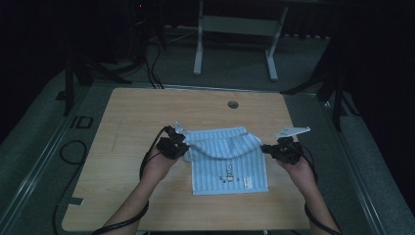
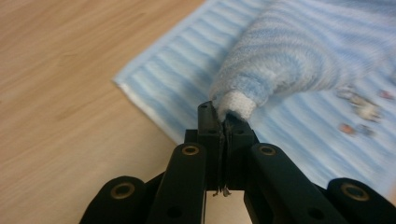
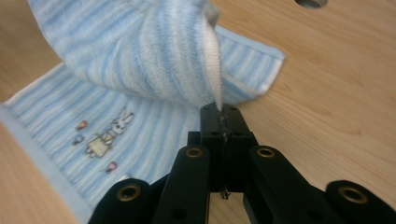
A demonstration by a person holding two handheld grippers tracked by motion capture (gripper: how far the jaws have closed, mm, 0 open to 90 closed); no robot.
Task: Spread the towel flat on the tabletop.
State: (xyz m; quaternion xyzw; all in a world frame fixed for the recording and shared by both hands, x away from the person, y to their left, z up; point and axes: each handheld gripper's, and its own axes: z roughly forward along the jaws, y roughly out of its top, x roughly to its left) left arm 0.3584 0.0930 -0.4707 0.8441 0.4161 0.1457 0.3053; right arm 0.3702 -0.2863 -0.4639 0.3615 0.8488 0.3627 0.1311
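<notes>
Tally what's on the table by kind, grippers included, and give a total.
Blue-and-white striped towel: 1
Grippers, each shut on a towel corner: 2, the left gripper and the right gripper
Total: 3

Loads of bare wooden table [image 1: 137, 112] left, right and behind the striped towel [image 1: 230, 169]. Its lifted edge sags between the left gripper [image 1: 185, 147] and right gripper [image 1: 266, 148], blocking that gap. Cable hole [image 1: 233, 104] sits well back.
</notes>
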